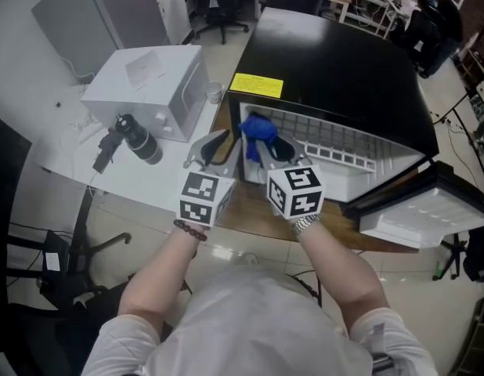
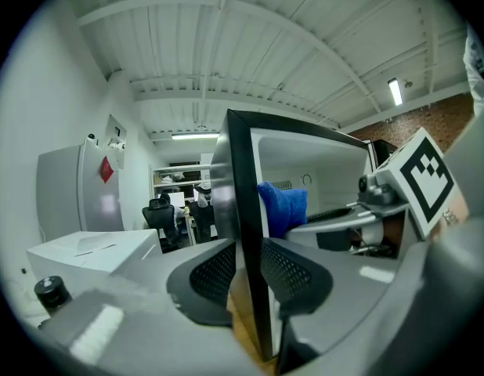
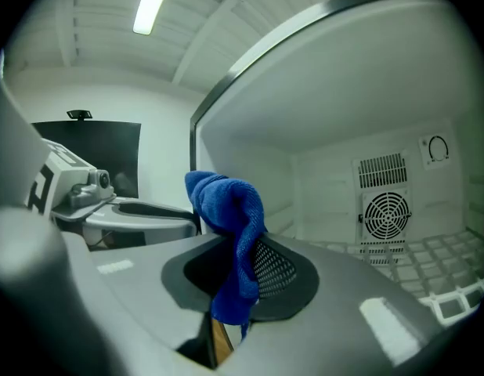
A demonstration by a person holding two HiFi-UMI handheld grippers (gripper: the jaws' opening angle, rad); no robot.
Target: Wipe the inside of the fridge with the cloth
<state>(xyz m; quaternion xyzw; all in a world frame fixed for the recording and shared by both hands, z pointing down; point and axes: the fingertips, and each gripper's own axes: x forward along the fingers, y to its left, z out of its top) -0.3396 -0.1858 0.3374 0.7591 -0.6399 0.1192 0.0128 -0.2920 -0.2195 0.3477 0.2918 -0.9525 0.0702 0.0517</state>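
Note:
A black mini fridge (image 1: 344, 61) stands open on a wooden table, its door (image 1: 422, 210) swung out to the right. Its inside (image 3: 344, 92) is white, with a wire shelf (image 1: 336, 143) and a round fan grille (image 3: 385, 214) on the back wall. My right gripper (image 1: 267, 146) (image 3: 242, 266) is at the fridge's mouth, shut on a blue cloth (image 1: 256, 128) (image 3: 226, 202) that bunches up above its jaws. My left gripper (image 1: 214, 143) (image 2: 254, 257) is open beside it. The black front edge of the fridge's left wall (image 2: 242, 210) shows between its jaws. The left gripper view also catches the cloth (image 2: 283, 206).
A white box-like appliance (image 1: 148, 84) sits on a white table to the left, with a black cylindrical device (image 1: 136, 139) in front of it and a small glass (image 1: 214, 92) beside it. The wooden tabletop (image 1: 242, 210) runs under the fridge. Office chairs and desks stand behind.

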